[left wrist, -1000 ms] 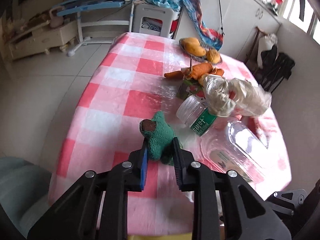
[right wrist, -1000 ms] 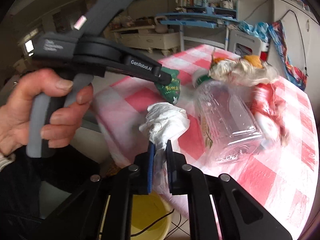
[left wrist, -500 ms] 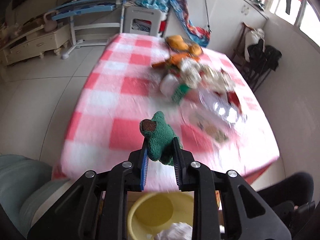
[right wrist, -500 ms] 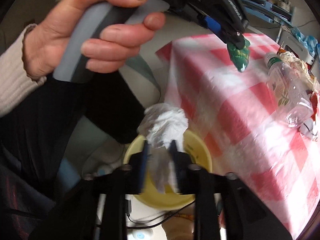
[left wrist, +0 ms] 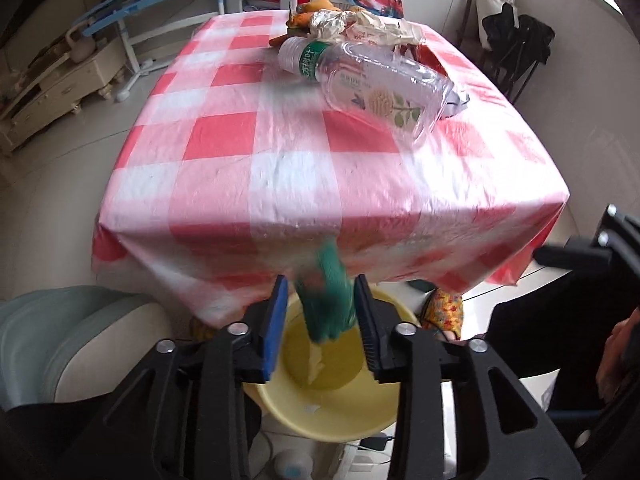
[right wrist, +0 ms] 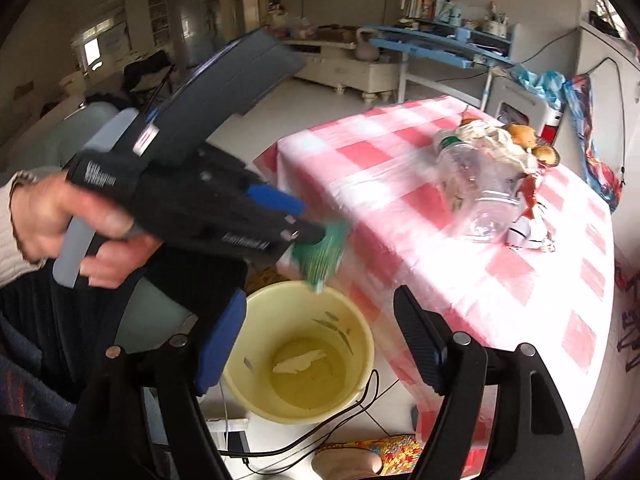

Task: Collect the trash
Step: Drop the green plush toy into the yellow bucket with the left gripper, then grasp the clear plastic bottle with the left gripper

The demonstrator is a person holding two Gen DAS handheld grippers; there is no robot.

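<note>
Below the table's near edge stands a yellow bucket (left wrist: 320,424) (right wrist: 300,412). Over it my left gripper (left wrist: 321,328) (right wrist: 316,236) is opening. A crumpled green piece (left wrist: 326,300) (right wrist: 324,254) hangs blurred between its pads, loose from the left pad. My right gripper (right wrist: 320,344) is opening wide above the bucket with nothing between its fingers. A white tissue (right wrist: 298,362) lies in the bucket's bottom. On the red-checked table (left wrist: 224,184) lie a clear plastic bottle (left wrist: 372,80) (right wrist: 476,188) and crumpled plastic bags (left wrist: 360,24).
Fruit and peel (right wrist: 524,134) sit at the table's far end. A patterned slipper (right wrist: 360,456) and a black cable (right wrist: 320,436) lie on the floor by the bucket. A grey-green seat (left wrist: 60,340) is at the left, and a person's dark-clad leg (left wrist: 540,340) at the right.
Both grippers came off the table to above the bucket. The right gripper opened and the white tissue dropped into the bucket. The left jaws have parted around the green piece.
</note>
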